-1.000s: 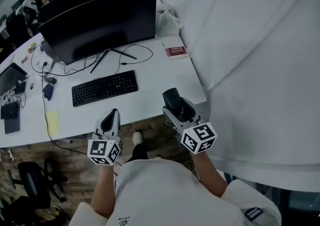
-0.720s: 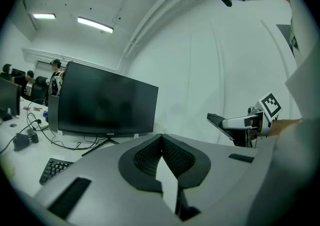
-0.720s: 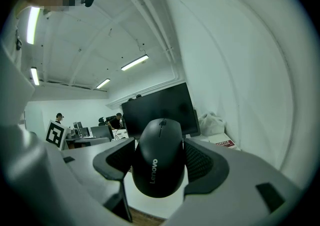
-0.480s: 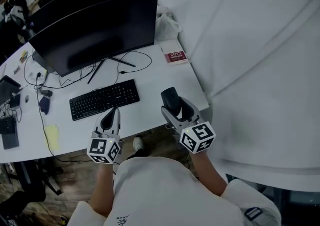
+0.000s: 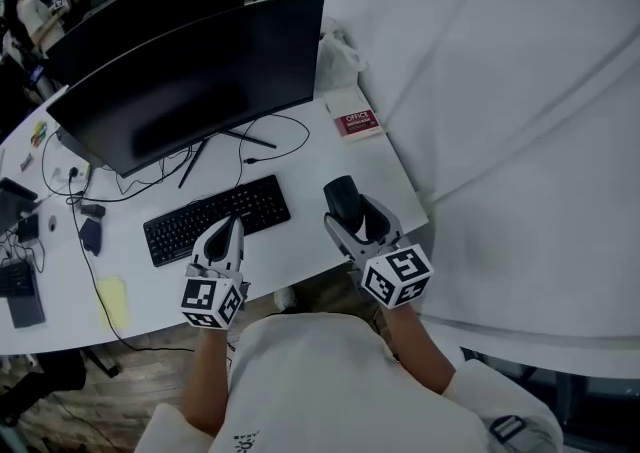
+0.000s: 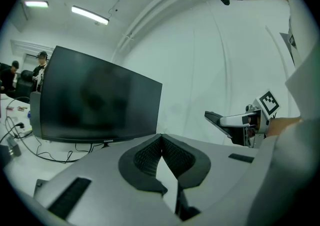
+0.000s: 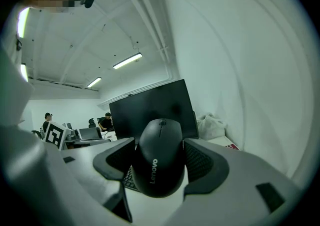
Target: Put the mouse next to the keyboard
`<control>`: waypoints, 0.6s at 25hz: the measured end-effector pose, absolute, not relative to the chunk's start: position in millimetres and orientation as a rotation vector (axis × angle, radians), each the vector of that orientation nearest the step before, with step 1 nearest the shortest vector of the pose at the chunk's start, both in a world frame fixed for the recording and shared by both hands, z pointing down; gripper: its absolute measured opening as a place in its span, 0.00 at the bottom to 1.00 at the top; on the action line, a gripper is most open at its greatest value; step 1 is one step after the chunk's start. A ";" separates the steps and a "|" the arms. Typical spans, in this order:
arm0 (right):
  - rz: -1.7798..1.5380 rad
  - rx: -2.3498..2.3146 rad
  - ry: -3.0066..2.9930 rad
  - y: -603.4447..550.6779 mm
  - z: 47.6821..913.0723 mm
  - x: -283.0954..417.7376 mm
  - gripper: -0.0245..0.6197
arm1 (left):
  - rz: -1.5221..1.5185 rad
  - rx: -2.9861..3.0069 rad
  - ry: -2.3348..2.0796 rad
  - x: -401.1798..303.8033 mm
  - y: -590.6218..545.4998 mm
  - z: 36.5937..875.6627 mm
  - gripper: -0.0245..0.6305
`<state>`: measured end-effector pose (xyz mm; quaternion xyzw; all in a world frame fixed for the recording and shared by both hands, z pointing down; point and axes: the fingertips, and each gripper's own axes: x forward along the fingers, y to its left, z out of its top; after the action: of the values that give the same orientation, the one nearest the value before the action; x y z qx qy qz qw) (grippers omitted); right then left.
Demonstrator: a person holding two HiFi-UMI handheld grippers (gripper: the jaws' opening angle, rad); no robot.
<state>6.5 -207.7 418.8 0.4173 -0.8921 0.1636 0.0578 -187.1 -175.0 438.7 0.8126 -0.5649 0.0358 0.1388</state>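
A black mouse [image 7: 160, 157] is clamped between the pads of my right gripper [image 7: 161, 154], held in the air over the desk's right part. In the head view the mouse [image 5: 343, 199] sticks out of the right gripper [image 5: 352, 213], to the right of the black keyboard [image 5: 216, 218]. My left gripper [image 5: 224, 238] hovers over the keyboard's near edge. Its jaws are shut with nothing between them, tips touching in the left gripper view [image 6: 160, 142].
A large black monitor [image 5: 195, 81] stands behind the keyboard, with cables at its foot. A red booklet [image 5: 355, 124] and a white plastic bag [image 5: 338, 56] lie at the back right. A white curtain [image 5: 500, 121] hangs to the right of the white desk [image 5: 310, 251].
The head view has shifted forward, so the desk now sits nearer under both grippers. The left gripper now overlaps the keyboard's near edge. The right gripper keeps its hold on the mouse.
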 end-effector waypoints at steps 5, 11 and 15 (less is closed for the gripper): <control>0.493 1.298 -2.689 -217.4 420.1 -6.8 0.52 | 0.104 2.364 -1.613 -204.8 -189.3 440.8 0.05; 0.487 1.339 -2.664 -220.2 419.4 -11.5 0.52 | 0.096 2.381 -1.577 -213.3 -198.0 444.2 0.05; 0.493 1.357 -2.641 -220.1 423.1 -8.9 0.52 | 0.091 2.380 -1.561 -213.7 -198.1 447.3 0.05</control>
<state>-8.9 -220.1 423.1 0.4498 -0.8756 0.1635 0.0659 -213.7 -198.1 447.3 0.8268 -0.5422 0.0317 0.1464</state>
